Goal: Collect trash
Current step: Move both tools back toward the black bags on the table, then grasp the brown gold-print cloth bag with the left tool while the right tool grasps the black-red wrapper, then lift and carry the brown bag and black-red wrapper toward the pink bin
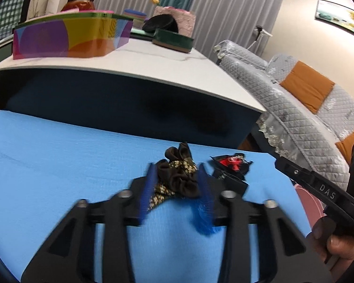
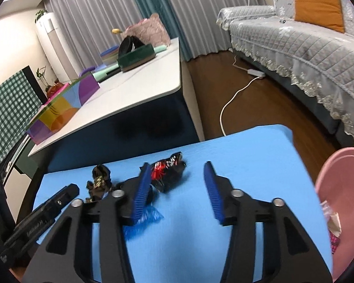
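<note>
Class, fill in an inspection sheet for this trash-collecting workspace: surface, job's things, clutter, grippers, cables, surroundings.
Surface: blue mat.
Job's things: brown-gold wrapper; black-red wrapper; pink bin at the mat's right edge, with scraps inside.
Clutter: colourful box and green tray on the white table.
Grippers: left gripper jaws around the brown-gold wrapper, contact unclear; right gripper open, black-red wrapper by its left finger.
Cables: white cord on floor.
Surroundings: grey sofa, curtains.
</note>
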The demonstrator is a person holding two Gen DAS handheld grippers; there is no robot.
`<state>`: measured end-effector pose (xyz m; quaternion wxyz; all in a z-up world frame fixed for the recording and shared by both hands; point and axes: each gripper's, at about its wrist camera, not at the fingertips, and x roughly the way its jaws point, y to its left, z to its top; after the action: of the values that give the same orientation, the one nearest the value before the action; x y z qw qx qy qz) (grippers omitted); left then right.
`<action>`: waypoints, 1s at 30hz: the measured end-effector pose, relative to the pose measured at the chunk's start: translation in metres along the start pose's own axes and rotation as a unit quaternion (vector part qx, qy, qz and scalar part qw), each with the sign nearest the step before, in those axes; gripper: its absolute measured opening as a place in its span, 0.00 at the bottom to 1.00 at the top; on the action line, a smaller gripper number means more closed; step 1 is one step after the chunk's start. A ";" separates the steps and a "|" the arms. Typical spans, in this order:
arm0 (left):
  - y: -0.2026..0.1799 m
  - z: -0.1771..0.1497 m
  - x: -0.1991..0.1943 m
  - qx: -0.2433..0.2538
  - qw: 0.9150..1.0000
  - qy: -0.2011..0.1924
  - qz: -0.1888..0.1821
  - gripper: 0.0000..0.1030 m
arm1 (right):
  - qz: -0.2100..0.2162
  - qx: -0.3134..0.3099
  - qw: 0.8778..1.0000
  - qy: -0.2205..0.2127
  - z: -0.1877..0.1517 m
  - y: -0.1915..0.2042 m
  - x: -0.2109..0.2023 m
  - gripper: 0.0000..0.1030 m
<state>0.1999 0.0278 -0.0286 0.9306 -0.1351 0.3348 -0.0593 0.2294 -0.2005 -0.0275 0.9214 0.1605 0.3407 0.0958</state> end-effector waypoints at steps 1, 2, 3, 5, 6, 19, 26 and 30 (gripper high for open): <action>-0.001 0.001 0.004 -0.002 1.000 0.002 0.002 0.46 | -0.001 0.000 1.000 0.006 0.002 0.001 0.009 0.54; -0.001 0.002 0.009 -0.003 1.000 0.004 0.001 0.48 | -0.001 0.000 1.000 0.011 0.004 0.002 0.016 0.56; -0.003 0.003 0.015 -0.004 1.000 0.010 0.004 0.52 | -0.001 0.000 1.000 0.018 0.006 0.003 0.025 0.56; -0.004 0.004 0.026 -0.007 1.000 0.023 0.010 0.53 | -0.005 -0.001 1.000 0.030 0.008 0.004 0.039 0.56; -0.005 0.004 0.029 -0.011 1.000 0.027 0.006 0.53 | -0.004 0.001 0.999 0.039 0.009 0.003 0.048 0.56; -0.003 0.001 0.036 -0.014 0.998 0.055 0.007 0.30 | 0.014 -0.020 0.998 0.053 0.001 0.008 0.051 0.24; -0.004 0.013 -0.004 0.011 0.999 0.018 0.036 0.29 | -0.009 -0.040 0.999 0.012 0.011 0.009 -0.005 0.24; -0.017 0.011 -0.033 0.036 0.999 -0.001 0.038 0.29 | -0.039 -0.051 0.998 -0.018 0.007 0.008 -0.047 0.24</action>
<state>0.1815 0.0203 0.0045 0.9368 -0.0892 0.3363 -0.0358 0.1990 -0.2086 0.0083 0.9372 0.1021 0.3252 0.0742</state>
